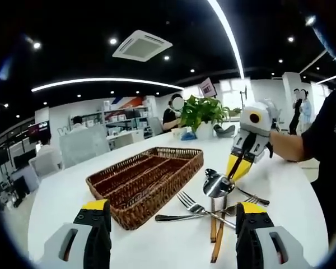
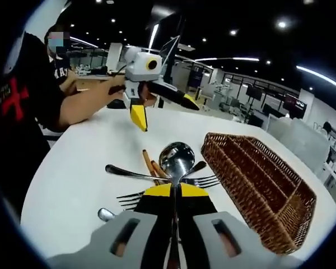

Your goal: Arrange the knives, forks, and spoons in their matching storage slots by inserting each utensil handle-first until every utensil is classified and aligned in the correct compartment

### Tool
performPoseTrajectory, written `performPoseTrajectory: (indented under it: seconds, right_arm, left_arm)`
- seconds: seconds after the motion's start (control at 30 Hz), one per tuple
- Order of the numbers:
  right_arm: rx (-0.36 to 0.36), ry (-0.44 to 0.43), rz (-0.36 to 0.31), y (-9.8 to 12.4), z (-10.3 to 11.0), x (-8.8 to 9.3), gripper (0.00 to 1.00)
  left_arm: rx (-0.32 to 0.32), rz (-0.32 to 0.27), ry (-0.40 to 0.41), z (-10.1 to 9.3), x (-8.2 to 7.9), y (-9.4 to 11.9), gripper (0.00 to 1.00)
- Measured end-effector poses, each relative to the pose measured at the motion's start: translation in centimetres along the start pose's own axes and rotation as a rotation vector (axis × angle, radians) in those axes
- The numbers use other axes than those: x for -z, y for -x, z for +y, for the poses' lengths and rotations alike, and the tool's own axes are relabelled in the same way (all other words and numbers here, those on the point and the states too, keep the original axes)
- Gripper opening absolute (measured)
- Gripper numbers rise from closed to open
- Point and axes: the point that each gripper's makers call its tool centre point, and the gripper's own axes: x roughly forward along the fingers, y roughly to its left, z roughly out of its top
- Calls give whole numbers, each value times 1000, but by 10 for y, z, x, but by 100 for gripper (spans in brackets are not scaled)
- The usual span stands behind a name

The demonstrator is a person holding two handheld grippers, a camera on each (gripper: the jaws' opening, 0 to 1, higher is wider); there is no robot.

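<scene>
My right gripper (image 2: 175, 193) is shut on the handle of a steel spoon (image 2: 176, 157), which it holds just above the pile. From the left gripper view the same gripper (image 1: 235, 171) comes in from the right with the spoon (image 1: 217, 182) hanging bowl-down. Under it lie crossed forks (image 1: 195, 206) and wooden-handled utensils (image 1: 215, 238) on the white table (image 1: 61, 207). A brown wicker cutlery tray (image 1: 145, 179) with long slots stands left of the pile. My left gripper (image 1: 173, 224) is open, near the table's edge. It also hangs open in the air (image 2: 165, 112).
A potted plant (image 1: 201, 115) stands at the table's far side. A person's forearm (image 2: 84, 103) reaches over the table behind the left gripper. The tray (image 2: 257, 185) lies right of the pile in the right gripper view. Office desks and people are in the background.
</scene>
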Motion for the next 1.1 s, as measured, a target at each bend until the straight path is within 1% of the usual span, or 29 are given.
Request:
performPoseTrajectory:
  seconds: [0.03,0.07,0.1,0.13,0.17,0.2,0.27,0.3,0.37,0.4,0.43,0.47,0.53,0.57,0.67,0.77,0.83,0.93,1.03,1.07,1.1]
  right_arm:
    - [-9,11,0,-3,5,-1,0]
    - [-14,26,6,-5,8,0,0]
    - [-18,27,5,-7,10,0,0]
    - [-25,25,2,-7,11,0,0]
    - [-30,22,1,-8,11,0,0]
    - [-37,21,1,-8,13,1,0]
    - [-47,20,-1,-8,15,1,0]
    - [-53,17,-6,-8,15,1,0]
    - [-77,11,-18,-8,20,-1,0]
    - [-80,10,-20,-8,20,-1,0]
    - [-84,15,-22,-9,21,-2,0]
    - [-91,16,-23,-10,23,-2,0]
    - [-103,21,-26,-11,26,-2,0]
    - [-106,22,-26,-11,27,-2,0]
    - [-127,26,-40,-12,32,-5,0]
    - [-140,28,-49,-11,36,-7,0]
    - [-140,30,-49,-10,36,-7,0]
    - [-140,31,-50,-10,36,-7,0]
    - [-151,28,-61,-9,38,-8,0]
    - [-158,33,-69,-9,39,-10,0]
    - [-159,32,-71,-8,39,-10,0]
  left_arm:
    - [56,-1,19,-12,0,-5,85]
    - [91,-5,33,-22,0,-10,86]
    - [95,0,27,-24,0,-12,87]
    - [100,11,16,-27,2,-15,85]
    - [111,36,-7,-31,6,-17,82]
    - [120,40,-14,-34,8,-19,79]
    - [155,42,-21,-42,9,-21,76]
    - [178,42,-32,-47,10,-22,74]
    - [215,39,-63,-57,10,-25,73]
    - [219,40,-68,-59,10,-26,72]
    - [249,47,-96,-67,12,-28,70]
    - [265,47,-109,-71,12,-29,68]
    - [293,39,-113,-78,10,-31,62]
    - [303,41,-104,-80,11,-32,60]
    - [316,39,-117,-85,11,-38,56]
    - [334,50,-134,-89,14,-39,47]
    - [338,47,-133,-89,14,-38,38]
    - [343,42,-131,-90,13,-38,38]
    - [361,25,-116,-92,10,-35,40]
    - [363,52,-127,-92,17,-35,38]
    - [373,50,-124,-94,16,-35,38]
